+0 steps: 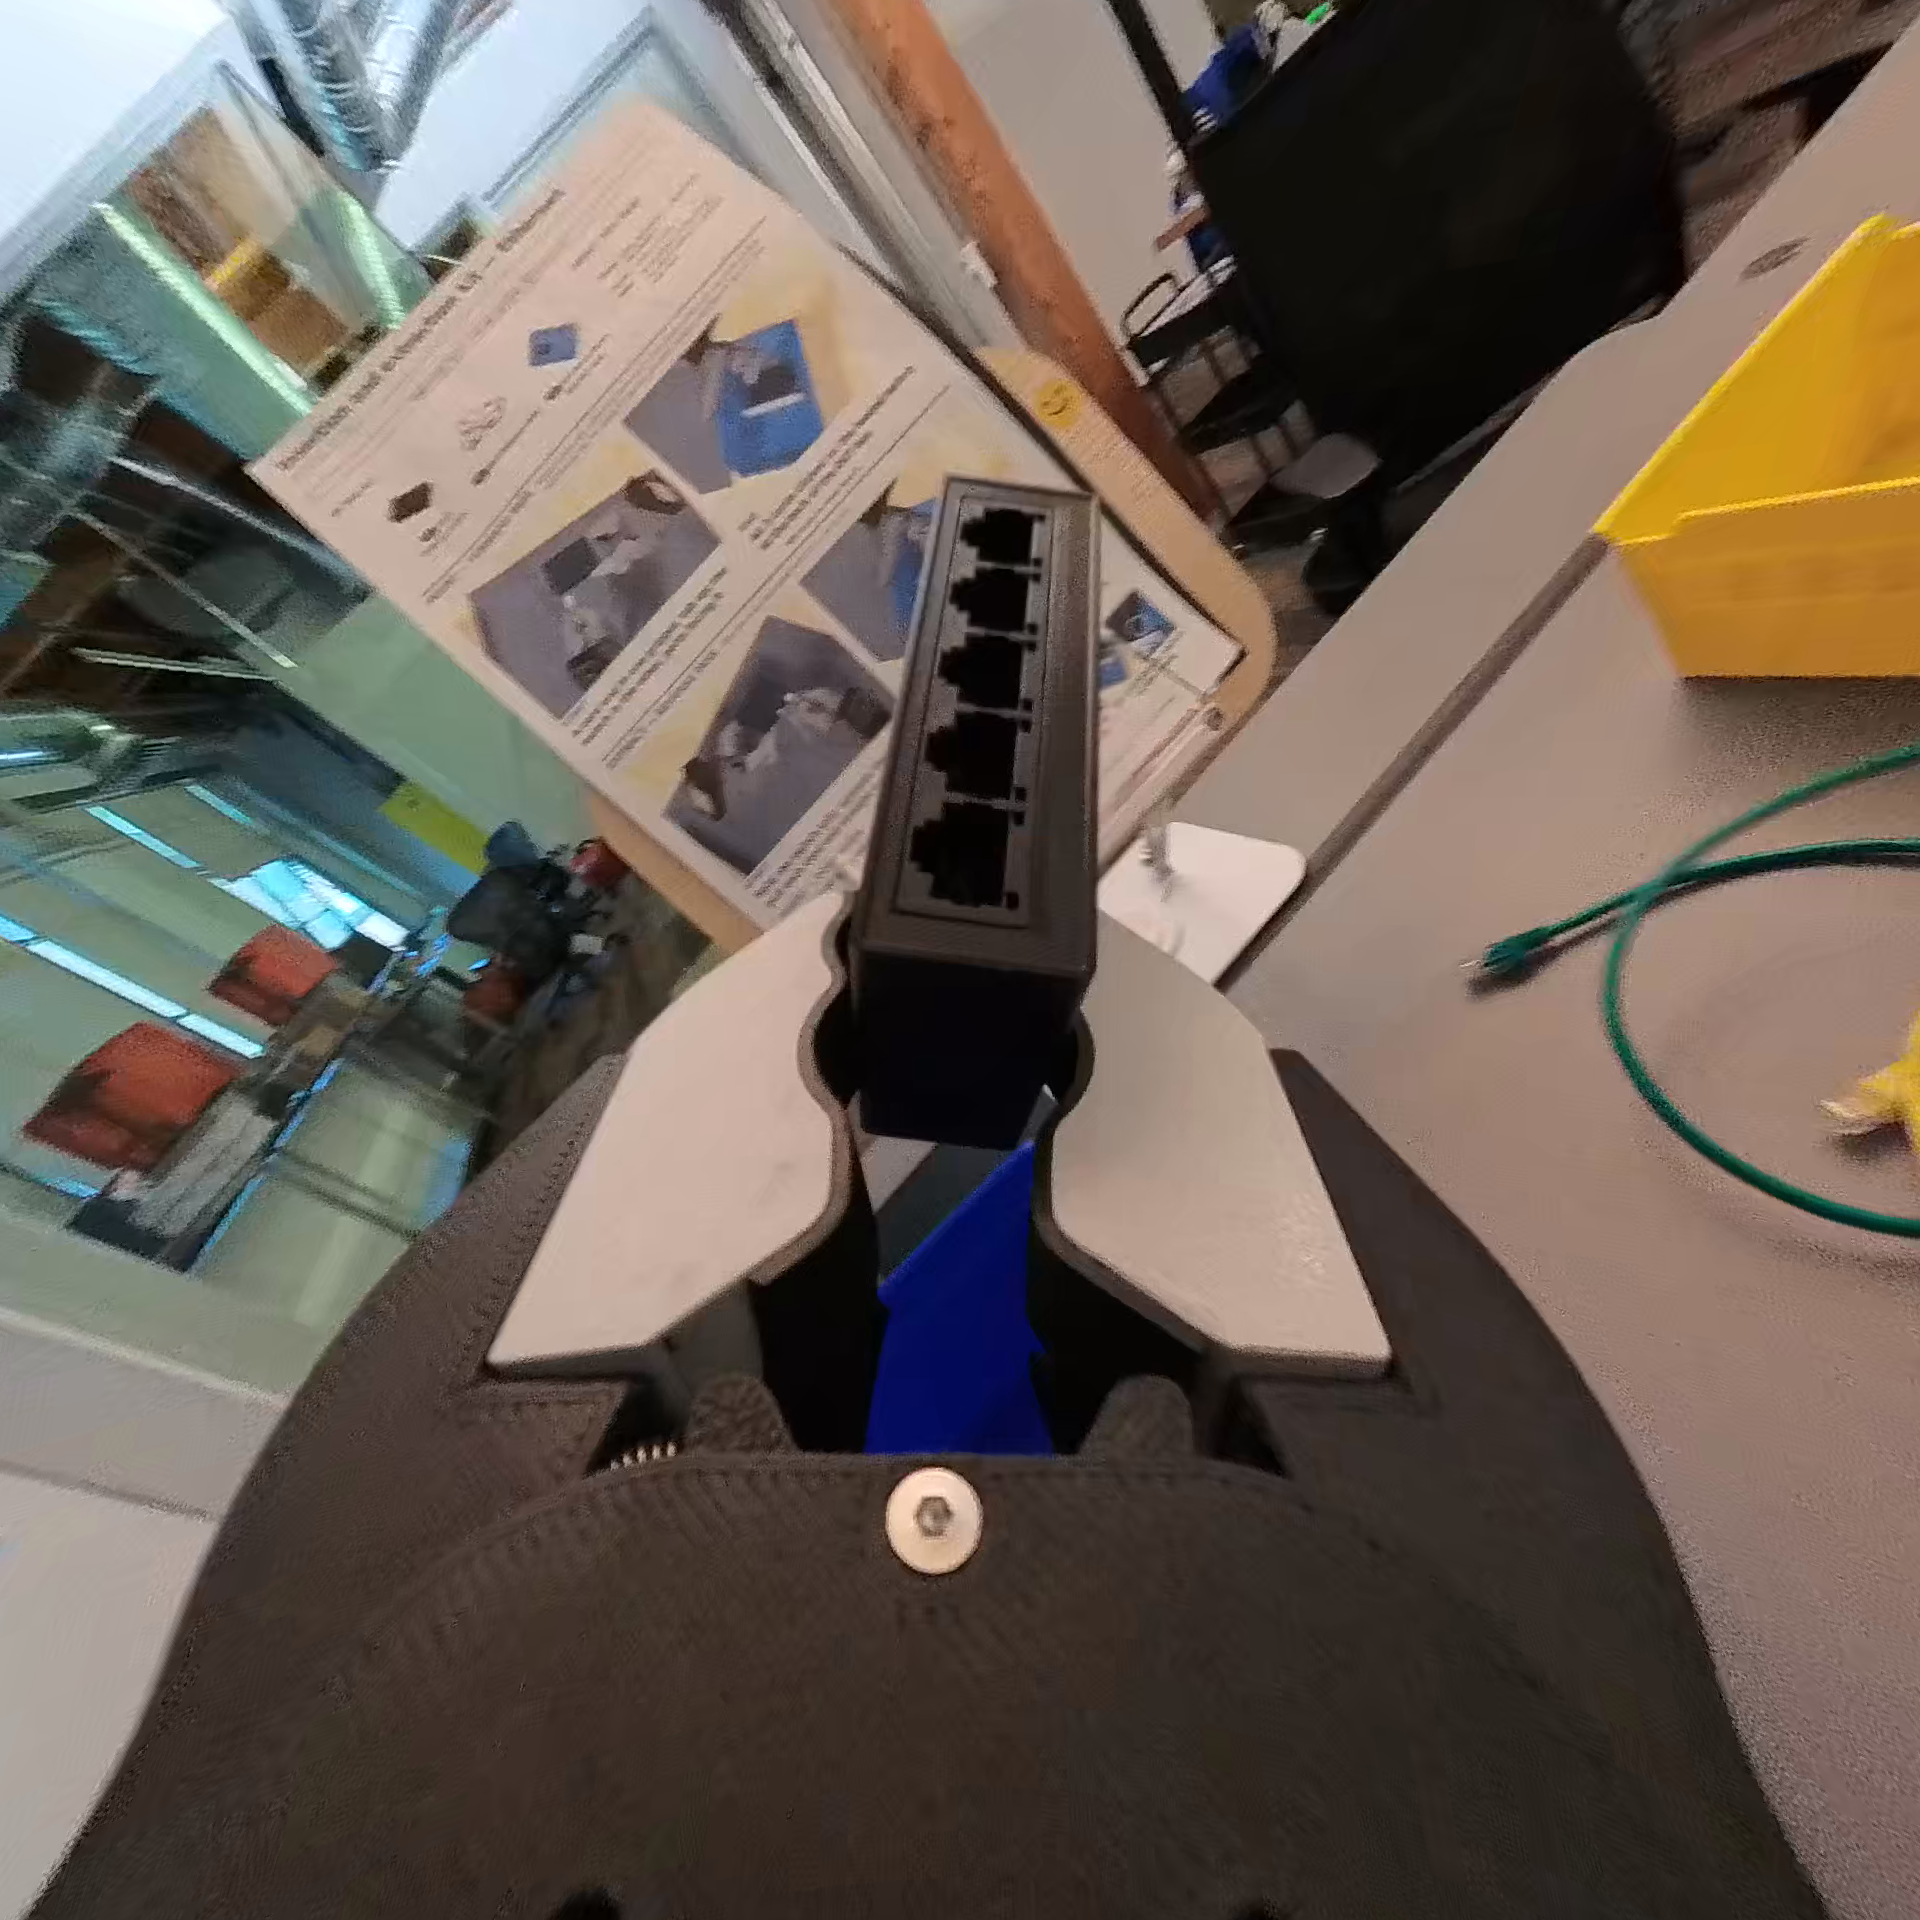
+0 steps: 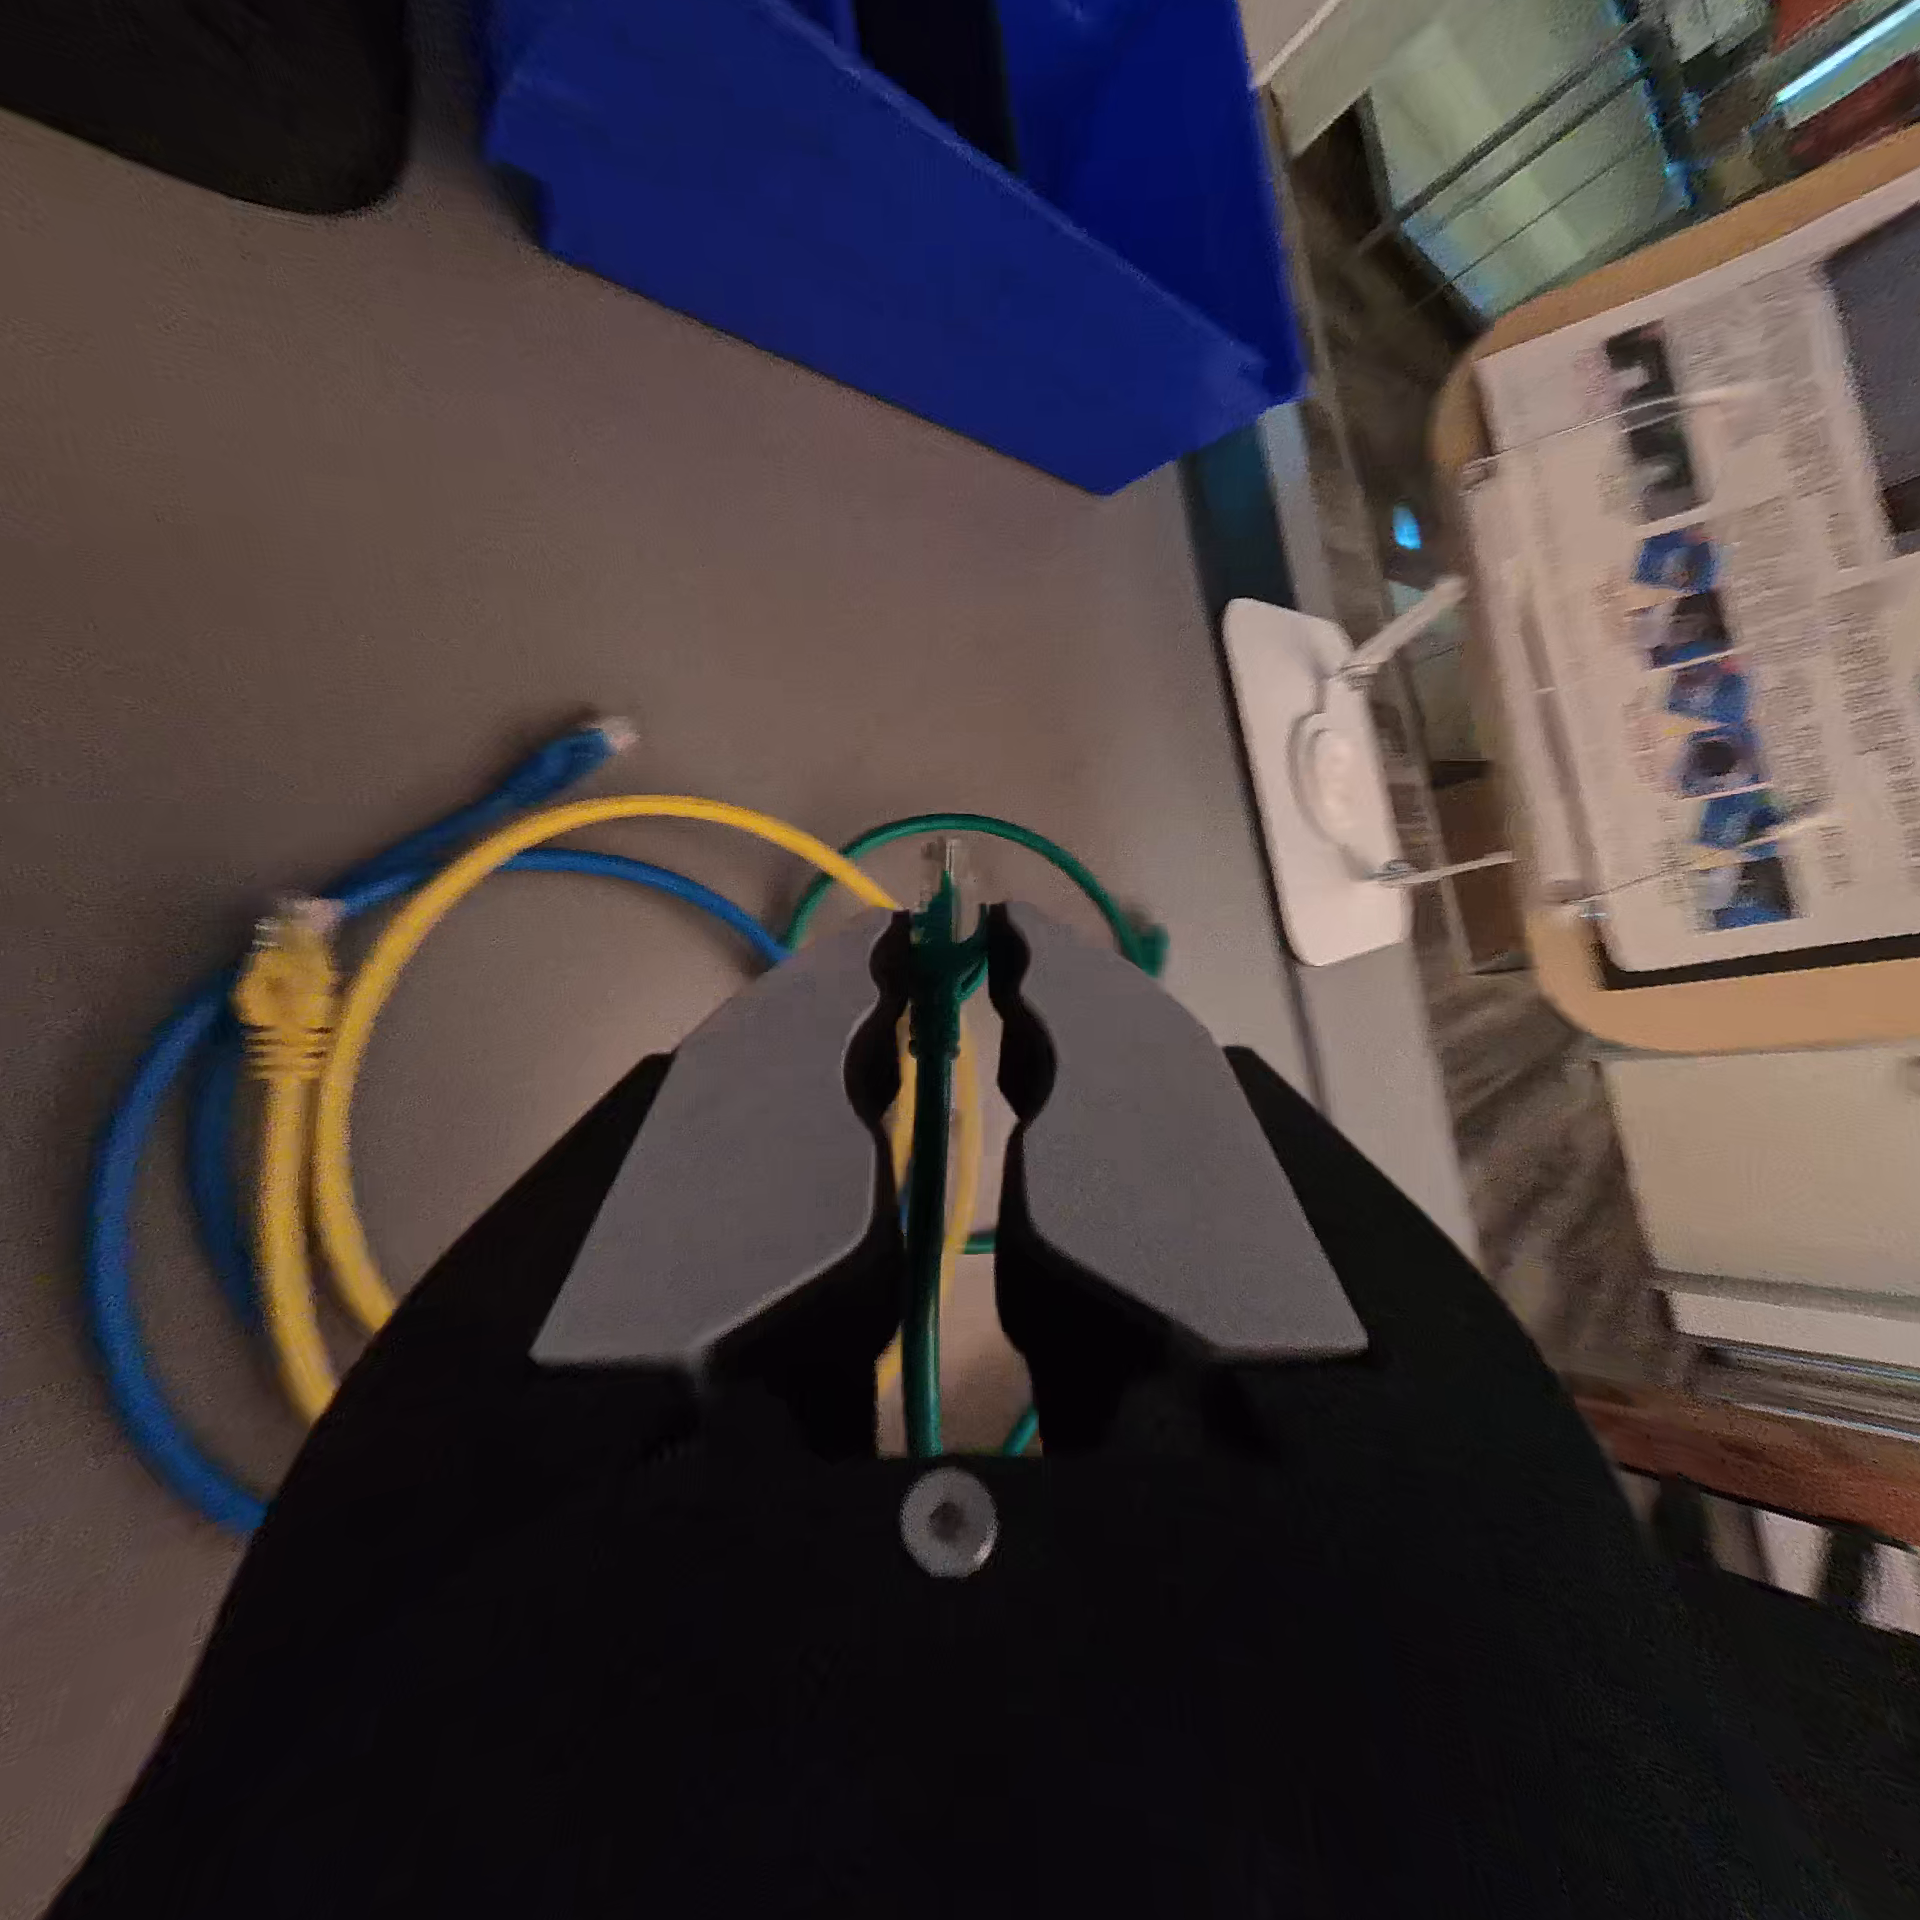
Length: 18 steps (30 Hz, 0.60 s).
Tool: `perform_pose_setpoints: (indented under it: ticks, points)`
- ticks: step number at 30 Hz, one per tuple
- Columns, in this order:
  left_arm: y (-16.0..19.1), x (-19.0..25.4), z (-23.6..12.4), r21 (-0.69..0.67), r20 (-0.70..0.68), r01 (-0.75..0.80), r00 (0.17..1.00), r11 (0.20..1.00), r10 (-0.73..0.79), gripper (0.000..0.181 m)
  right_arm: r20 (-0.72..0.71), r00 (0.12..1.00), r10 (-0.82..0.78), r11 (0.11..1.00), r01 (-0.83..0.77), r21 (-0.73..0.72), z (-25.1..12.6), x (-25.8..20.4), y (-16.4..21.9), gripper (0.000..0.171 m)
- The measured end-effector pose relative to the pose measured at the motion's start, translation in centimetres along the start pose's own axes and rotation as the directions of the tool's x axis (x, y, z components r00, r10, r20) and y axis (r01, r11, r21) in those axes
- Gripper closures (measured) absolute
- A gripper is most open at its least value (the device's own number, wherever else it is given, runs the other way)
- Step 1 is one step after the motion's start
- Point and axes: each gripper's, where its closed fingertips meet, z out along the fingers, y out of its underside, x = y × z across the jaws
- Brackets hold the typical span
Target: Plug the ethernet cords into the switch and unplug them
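Switch (image 1: 977,727) sits clamped in the left claw (image 1: 961,997), held up off the table (image 1: 1558,1039) with its row of ports facing the camera; every port visible is empty, so no plugging done yet as far as this view shows. Left claw is tilted well over, table running diagonally on the right, switch body gripped at its near end between the grey fingers (image 1: 717,1132). Green cord (image 1: 1662,1039) loops on the table to the right, one plug end lying loose; yellow bin (image 1: 1787,499) beyond it, instruction poster (image 1: 644,540) behind the switch. Right wrist view: right claw (image 2: 943,920) closed on the green cord (image 2: 935,1039) just behind its clear plug, plug tip poking forward past the fingertips, cord trailing back between the fingers. Claw is angled down over the table (image 2: 520,540), switch not in this view. Yellow cord (image 2: 343,1143) and blue cord (image 2: 114,1247) lie coiled on the table to the left, both unplugged; blue bin (image 2: 883,239) further off. Judgement: early stage, first insertion still ahead, then the other cords and all unplugging left.
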Motion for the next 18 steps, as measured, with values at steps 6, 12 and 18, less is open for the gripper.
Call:
perform_pose_setpoints:
  ticks: [6, 12, 18]
  points:
    - [-1.5, 2.7, 0.1, 0.053, -0.131, 0.002, 0.991, 0.999, 0.005, 0.151, 0.151, 0.975, 0.165, 0.986, -0.163, -0.021, 1.2, -7.2, 1.8, 0.143]
    - [0.1, 5.8, 1.7, -0.02, -0.223, -0.085, 0.972, 0.996, 0.078, 0.151, 0.113, 0.947, 0.3, 0.945, -0.311, 0.097, -1.4, -3.5, 0.9, 0.134]
    - [-2.5, 12.1, 0.0, 0.169, -0.494, -0.084, 0.855, 0.982, 0.158, 0.151, -0.178, 0.972, 0.157, 0.965, -0.113, 0.236, -4.1, 5.9, -2.4, 0.116]
